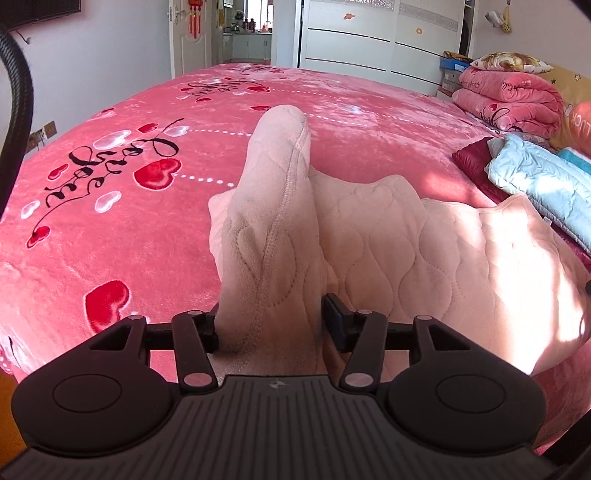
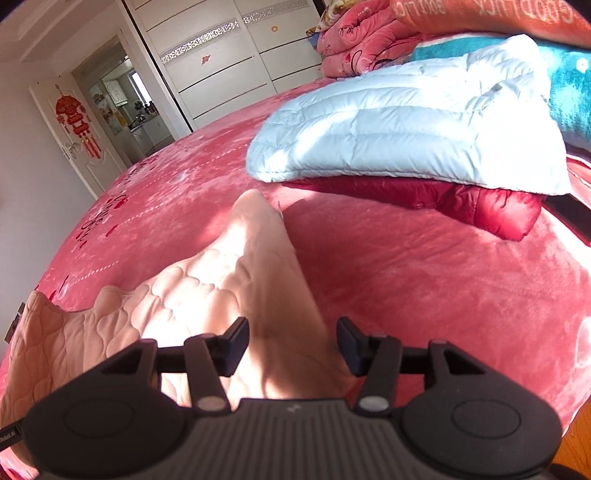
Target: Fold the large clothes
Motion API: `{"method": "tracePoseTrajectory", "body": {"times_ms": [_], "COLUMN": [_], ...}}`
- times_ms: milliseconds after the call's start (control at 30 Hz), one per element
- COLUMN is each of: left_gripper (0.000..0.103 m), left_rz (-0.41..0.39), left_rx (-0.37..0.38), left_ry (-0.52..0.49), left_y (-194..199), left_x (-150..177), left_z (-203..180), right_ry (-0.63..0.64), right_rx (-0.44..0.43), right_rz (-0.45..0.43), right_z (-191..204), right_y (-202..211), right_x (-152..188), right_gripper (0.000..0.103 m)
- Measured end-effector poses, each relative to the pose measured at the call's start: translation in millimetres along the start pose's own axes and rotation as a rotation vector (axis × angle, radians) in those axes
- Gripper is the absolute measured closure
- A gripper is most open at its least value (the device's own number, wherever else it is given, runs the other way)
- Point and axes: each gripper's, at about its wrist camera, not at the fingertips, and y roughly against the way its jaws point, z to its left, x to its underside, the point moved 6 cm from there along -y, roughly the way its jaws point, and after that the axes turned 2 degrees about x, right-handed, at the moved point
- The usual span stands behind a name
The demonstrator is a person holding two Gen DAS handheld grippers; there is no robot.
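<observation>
our left tool stands spread around a raised ridge of the pale pink quilted garment, its pads not pinching it. our right tool is spread too, a fold lying loose between the pads. beyond, the garment sprawls on the pink bed; a light blue jacket lies at two o'clock.

Readable text: two items.
Pink plush bedspread with red hearts carries black cursive "Love you", seen upside down in the left wrist view, repeated farther up, smaller. Orange-red cushion on the bedding stack shows "GOOD LUCK", inverted, repeated. Gripper logo too small to read.
</observation>
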Motion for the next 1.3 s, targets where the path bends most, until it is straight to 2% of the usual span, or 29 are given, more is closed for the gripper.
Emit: {"method": "tracePoseTrajectory", "body": {"times_ms": [67,100,167,333,533,667,900,1000,1100,1300], "left_gripper": [0.029,0.028,0.017,0.006,0.003,0.001,0.000,0.000,0.000,0.000], "left_rz": [-0.018,-0.032,-0.052,-0.105,-0.130,-0.137,-0.129,-0.118,-0.104,-0.104], "left_rx": [-0.021,-0.034,-0.049,-0.045,-0.024,-0.025,-0.017,-0.010,0.004,0.058], "left_ry": [-0.019,-0.033,-0.059,-0.117,-0.134,-0.138,-0.131,-0.118,-0.112,-0.145], "left_y": [10,14,23,44,57,50,49,42,32,11], "left_x": [3,2,-1,-11,-16,-21,-24,-24,-23,-26], "left_z": [-4,-4,-4,-13,-16,-27,-28,-29,-34,-55], "right_ry": [0.011,0.020,0.050,0.126,0.197,0.226,0.242,0.237,0.237,0.245], "right_rx": [-0.005,-0.006,-0.017,-0.038,-0.060,-0.065,-0.038,-0.019,0.014,0.034], "right_rz": [-0.029,-0.040,-0.065,-0.099,-0.120,-0.129,-0.150,-0.167,-0.126,-0.161], "right_z": [1,3,10,27,44,49,47,40,35,34], "right_y": [7,10,15,23,30,32,36,29,8,-15], "right_x": [-1,-1,-1,2,8,11,11,13,12,-1], "right_gripper": [0.046,0.043,0.039,0.031,0.021,0.016,0.008,0.006,0.006,0.006]}}
